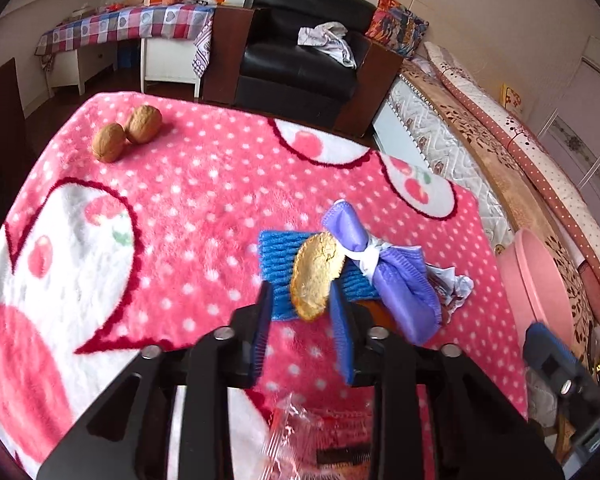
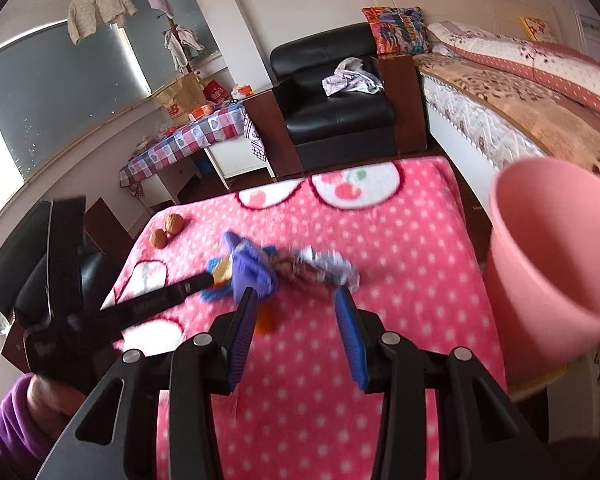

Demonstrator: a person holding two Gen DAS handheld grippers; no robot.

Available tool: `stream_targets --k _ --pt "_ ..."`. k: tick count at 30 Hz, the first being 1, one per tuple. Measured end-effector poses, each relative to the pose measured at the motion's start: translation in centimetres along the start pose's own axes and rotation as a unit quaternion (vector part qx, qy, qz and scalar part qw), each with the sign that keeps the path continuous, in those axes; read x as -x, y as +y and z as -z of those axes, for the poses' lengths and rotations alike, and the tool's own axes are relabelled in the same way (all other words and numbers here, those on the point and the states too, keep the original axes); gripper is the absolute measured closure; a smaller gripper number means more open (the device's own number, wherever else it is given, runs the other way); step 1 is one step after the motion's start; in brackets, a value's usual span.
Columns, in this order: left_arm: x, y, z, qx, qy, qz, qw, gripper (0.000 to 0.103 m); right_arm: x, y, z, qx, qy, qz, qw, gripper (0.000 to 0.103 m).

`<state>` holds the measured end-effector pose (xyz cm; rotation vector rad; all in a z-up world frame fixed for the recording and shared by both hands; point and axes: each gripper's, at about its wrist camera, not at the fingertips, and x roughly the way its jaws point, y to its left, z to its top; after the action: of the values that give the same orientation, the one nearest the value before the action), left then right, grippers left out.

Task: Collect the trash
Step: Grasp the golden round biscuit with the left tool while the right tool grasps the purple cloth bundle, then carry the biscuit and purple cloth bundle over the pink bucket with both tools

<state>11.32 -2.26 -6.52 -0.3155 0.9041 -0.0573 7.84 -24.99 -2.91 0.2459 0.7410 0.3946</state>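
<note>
A golden-brown shell piece (image 1: 316, 276) stands between the fingers of my left gripper (image 1: 301, 288), over a blue foam net (image 1: 276, 264). It touches the right finger; a strip of net shows between it and the left finger. A purple cloth bundle (image 1: 400, 280) tied with white lies just right of it, with a crumpled foil wrapper (image 1: 456, 288) behind. My right gripper (image 2: 296, 296) hovers open and empty in front of the purple bundle (image 2: 252, 268) and foil wrapper (image 2: 324, 270). The left gripper (image 2: 216, 276) reaches in from the left, held by a hand in a purple sleeve.
Two whole walnuts (image 1: 126, 132) sit at the far left of the pink dotted blanket (image 1: 180, 208). A clear plastic wrapper (image 1: 300, 432) lies under my left gripper. A pink bin (image 2: 540, 248) stands off the table's right edge. Armchair, bed and a side table lie beyond.
</note>
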Motion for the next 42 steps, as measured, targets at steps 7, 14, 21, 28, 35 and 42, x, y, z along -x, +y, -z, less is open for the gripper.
stream_targets --k 7,14,21,28,35,42 --pt "1.1 0.7 0.1 -0.006 -0.017 0.007 0.9998 0.093 -3.4 1.0 -1.5 -0.008 0.037 -0.06 0.997 0.061" --pt "2.6 1.3 0.7 -0.013 -0.025 0.006 0.9996 0.093 -5.9 3.4 -1.4 0.04 0.04 -0.032 0.998 0.061" --pt "3.1 1.6 1.1 -0.008 -0.026 0.007 0.9996 0.093 -9.2 3.2 -0.9 0.065 0.082 -0.039 0.994 0.061" --pt "4.2 1.4 1.2 -0.016 -0.036 0.009 0.9992 0.093 -8.2 2.9 -0.3 0.061 0.07 -0.04 0.995 0.089" --pt "6.3 0.7 1.9 -0.024 -0.058 0.008 0.998 0.093 -4.3 3.6 0.2 0.05 0.042 -0.048 0.997 0.09" --pt "8.2 0.5 3.0 -0.023 -0.067 0.002 0.9975 0.093 -1.3 4.2 1.1 0.035 0.034 -0.062 0.997 0.09"
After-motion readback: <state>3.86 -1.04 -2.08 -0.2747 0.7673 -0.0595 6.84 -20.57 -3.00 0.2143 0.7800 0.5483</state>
